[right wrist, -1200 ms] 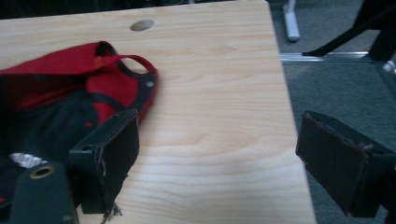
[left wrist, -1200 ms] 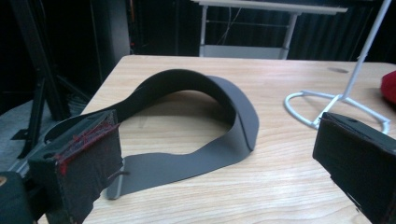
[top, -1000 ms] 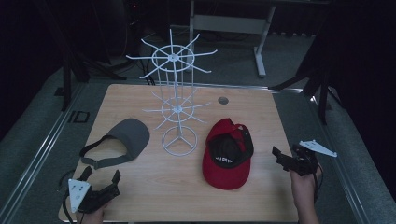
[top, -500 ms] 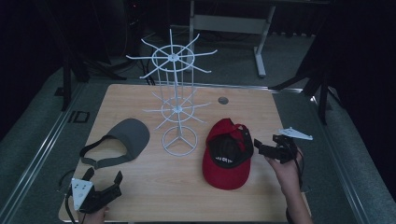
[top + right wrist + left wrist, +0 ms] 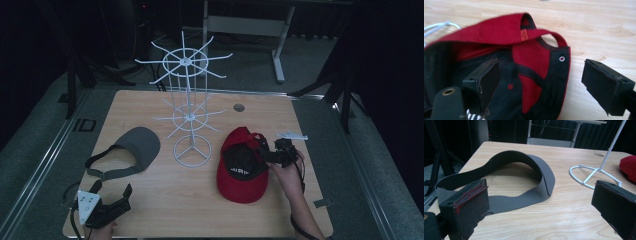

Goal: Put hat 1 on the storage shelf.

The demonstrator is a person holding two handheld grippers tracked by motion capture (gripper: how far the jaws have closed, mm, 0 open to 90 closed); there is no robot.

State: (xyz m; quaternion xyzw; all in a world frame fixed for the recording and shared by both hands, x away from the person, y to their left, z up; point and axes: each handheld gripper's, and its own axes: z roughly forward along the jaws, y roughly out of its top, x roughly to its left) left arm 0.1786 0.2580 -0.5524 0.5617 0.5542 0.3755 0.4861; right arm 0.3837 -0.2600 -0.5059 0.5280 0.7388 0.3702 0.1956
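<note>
A red cap (image 5: pixel 242 167) with a black lining lies upside down on the wooden table (image 5: pixel 150 107), right of the white wire rack (image 5: pixel 185 100). My right gripper (image 5: pixel 263 152) is open at the cap's right side. In the right gripper view one jaw is inside the cap (image 5: pixel 536 55) and the other is outside over the wood, so my right gripper (image 5: pixel 544 71) straddles the rim. A grey visor (image 5: pixel 132 150) lies at the left. My left gripper (image 5: pixel 111 189) is open near the front edge, short of the visor (image 5: pixel 524 177), with nothing between the jaws of the left gripper (image 5: pixel 540 195).
The rack's round base (image 5: pixel 191 152) stands between visor and cap, and its arms spread wide above the table's middle. A small round grommet (image 5: pixel 239 107) sits in the tabletop behind the cap. Dark floor and stands surround the table.
My right gripper has moved left from the table's right edge to the red cap and now straddles its rim. The left gripper has hardly moved.
</note>
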